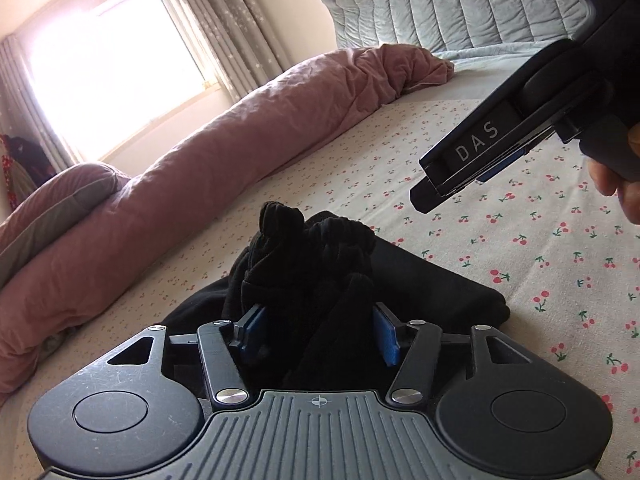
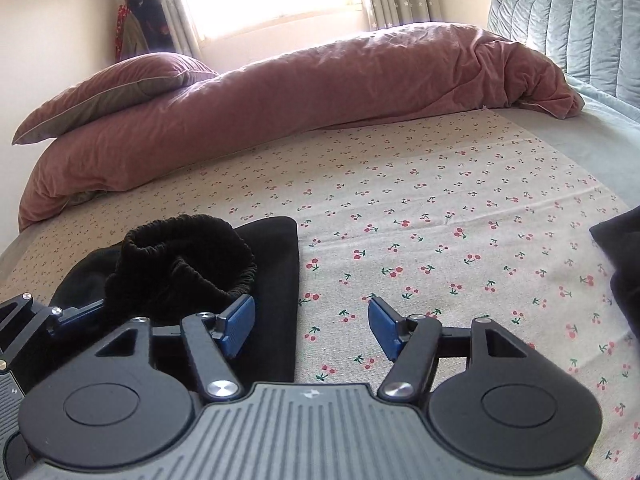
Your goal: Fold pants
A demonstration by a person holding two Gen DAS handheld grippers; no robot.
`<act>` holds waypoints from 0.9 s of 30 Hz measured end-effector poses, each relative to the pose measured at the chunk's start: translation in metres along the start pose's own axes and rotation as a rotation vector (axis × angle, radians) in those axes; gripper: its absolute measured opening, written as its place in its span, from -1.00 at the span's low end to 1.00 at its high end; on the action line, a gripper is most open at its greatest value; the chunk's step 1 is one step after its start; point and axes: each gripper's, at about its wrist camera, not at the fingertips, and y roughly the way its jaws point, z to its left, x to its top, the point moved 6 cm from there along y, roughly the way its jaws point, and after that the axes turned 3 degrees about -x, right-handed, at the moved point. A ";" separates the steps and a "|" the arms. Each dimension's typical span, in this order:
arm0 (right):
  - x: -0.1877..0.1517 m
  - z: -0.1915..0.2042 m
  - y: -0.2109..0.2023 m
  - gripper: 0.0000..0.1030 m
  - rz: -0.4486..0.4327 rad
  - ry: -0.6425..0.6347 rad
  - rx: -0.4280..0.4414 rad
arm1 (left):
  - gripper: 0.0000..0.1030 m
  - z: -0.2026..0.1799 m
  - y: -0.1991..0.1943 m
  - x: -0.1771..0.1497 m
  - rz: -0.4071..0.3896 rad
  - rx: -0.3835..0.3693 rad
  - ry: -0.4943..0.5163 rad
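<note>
Straddling a bunched black waistband, the left gripper (image 1: 316, 330) is seen low in the frame's centre with its jaws spread; the blue pads (image 1: 386, 334) flank the gathered cloth, and whether they press it cannot be told, though they appear slack. The right gripper (image 2: 312, 328) is held with its jaws parted over bare cherry-print sheet (image 2: 440, 208), nothing between them; its left pad lies just beside the elastic waistband (image 2: 192, 264). The black pants (image 2: 272, 280) are heaped at the lower left of the right wrist view, partly flattened under the bunch. A pink duvet (image 2: 320, 100) is rolled across the upper half, well apart.

The fold is judged unfinished. If the waistband is released as a lump, the stack may be left crooked; soft cloth could also be snagged on a pad and dragged out of line.
</note>
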 end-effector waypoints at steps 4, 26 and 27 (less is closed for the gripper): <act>0.003 -0.003 -0.002 0.13 -0.001 0.028 0.028 | 0.17 0.036 -0.030 0.013 -0.100 -0.110 -0.172; -0.015 0.082 0.062 0.23 0.077 0.004 0.278 | 0.13 0.082 0.019 -0.055 0.151 -0.190 -0.509; -0.014 0.081 0.062 0.21 0.079 0.015 0.293 | 0.13 0.081 0.019 -0.055 0.149 -0.190 -0.503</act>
